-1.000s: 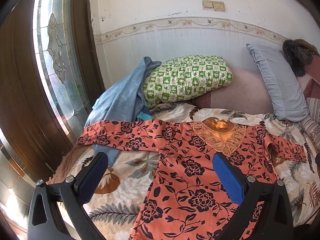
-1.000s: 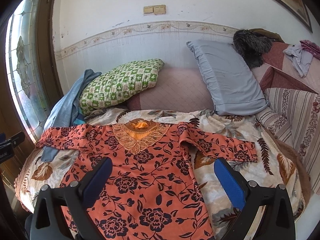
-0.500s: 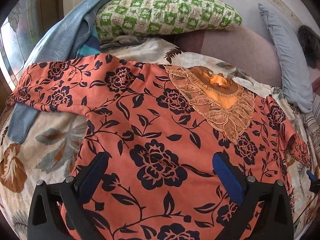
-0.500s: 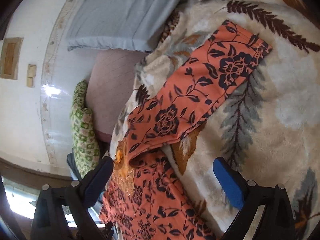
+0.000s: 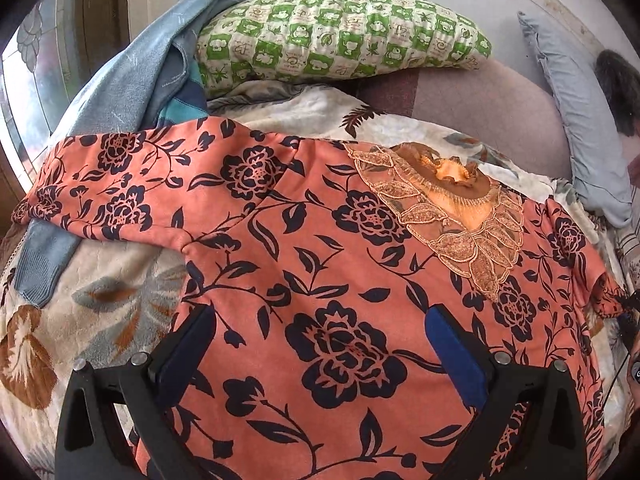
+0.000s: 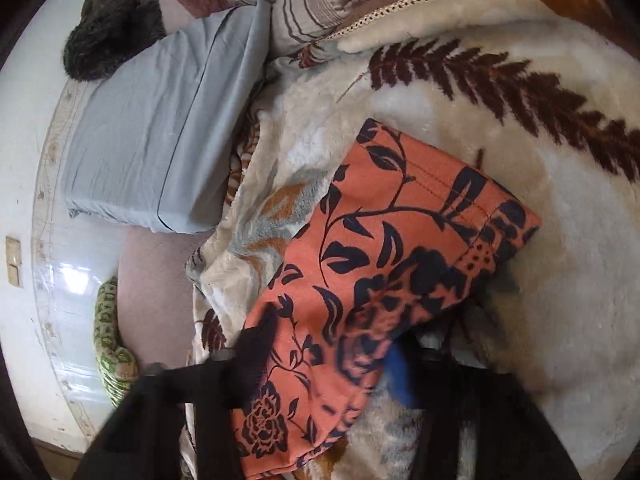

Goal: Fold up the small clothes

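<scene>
Left claw [image 5: 320, 344] gapes wide over one orange floral top [image 5: 320, 280]; right claw [image 6: 324, 364] pinches its sleeve [image 6: 384, 264]; two pillows behind.

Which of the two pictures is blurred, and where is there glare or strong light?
Left wrist view: sharp, the orange floral top crisp; bright daylight through the window at left. Right wrist view: motion blur low down, smearing the right gripper and the near sleeve; white glare patch on the wall.

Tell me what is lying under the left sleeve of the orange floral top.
Under the orange floral top's left sleeve lies a grey-blue knit garment, its ribbed cuff poking out onto the cream leaf-print blanket. How the garment lies under the sleeve is covered.
</scene>
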Demonstrator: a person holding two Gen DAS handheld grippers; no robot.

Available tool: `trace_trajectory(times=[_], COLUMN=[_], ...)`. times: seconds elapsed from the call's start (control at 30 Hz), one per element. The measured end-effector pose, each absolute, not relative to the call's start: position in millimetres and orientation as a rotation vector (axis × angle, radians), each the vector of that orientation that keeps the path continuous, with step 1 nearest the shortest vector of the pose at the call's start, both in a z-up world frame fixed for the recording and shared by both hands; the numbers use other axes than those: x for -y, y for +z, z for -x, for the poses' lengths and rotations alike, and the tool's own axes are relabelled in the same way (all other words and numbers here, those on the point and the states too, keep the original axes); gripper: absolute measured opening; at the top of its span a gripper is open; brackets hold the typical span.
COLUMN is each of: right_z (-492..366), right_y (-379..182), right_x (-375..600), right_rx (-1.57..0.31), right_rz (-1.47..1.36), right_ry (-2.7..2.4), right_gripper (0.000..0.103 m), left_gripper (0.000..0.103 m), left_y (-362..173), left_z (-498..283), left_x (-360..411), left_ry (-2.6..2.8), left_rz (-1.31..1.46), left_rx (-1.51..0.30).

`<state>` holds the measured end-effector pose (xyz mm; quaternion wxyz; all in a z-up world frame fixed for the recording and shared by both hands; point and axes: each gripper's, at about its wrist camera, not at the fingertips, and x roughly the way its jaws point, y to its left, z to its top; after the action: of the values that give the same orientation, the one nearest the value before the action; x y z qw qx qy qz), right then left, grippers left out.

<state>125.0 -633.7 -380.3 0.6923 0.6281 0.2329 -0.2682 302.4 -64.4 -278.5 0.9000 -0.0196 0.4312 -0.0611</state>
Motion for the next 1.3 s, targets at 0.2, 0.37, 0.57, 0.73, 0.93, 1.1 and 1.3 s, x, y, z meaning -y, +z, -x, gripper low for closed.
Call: trace_trajectory(times=[0.2,0.37,0.57,0.73,0.93,1.1,1.3], right_z=[-139,-173,-251,-319,-396,-421,-391], right_y=[-325,-227,-133,-128,-207,-290,-287], right_x=[613,564,435,301,166,68,-11], right_rx=[-0.493,-0.413,-0.405,-0.517,-0.813,-1.098,-0.963], right_rz=[-1.167,-1.022,-0.894,-0.816,-0.644,-0.246,0.415], right_ry=[-0.600,-0.411,-0.119,0.053,0.088,0.006,-0.005], right_gripper=[0.008,0.009,0.009,0.009,0.015,0.018,0.017], left_gripper=[0.103,0.103,0.103,0.103,0.103,0.103,0.103], left_y=[-250,-240,-242,-254,-260,-263,-267], left_z=[-298,-302,-306,-312,-321,-327,-324], left_x=[50,13,-56,-110,-160,-191,-223], left_ry=[-0.055,0.077,0.203,0.255,0.326,0.357,0.425], left_rz=[-0.021,-0.049,0.037,0.132,0.233,0.290,0.373], left_rx=[-0.756,-0.719,-0.719,-0.781,-0.824,-0.836,-0.841])
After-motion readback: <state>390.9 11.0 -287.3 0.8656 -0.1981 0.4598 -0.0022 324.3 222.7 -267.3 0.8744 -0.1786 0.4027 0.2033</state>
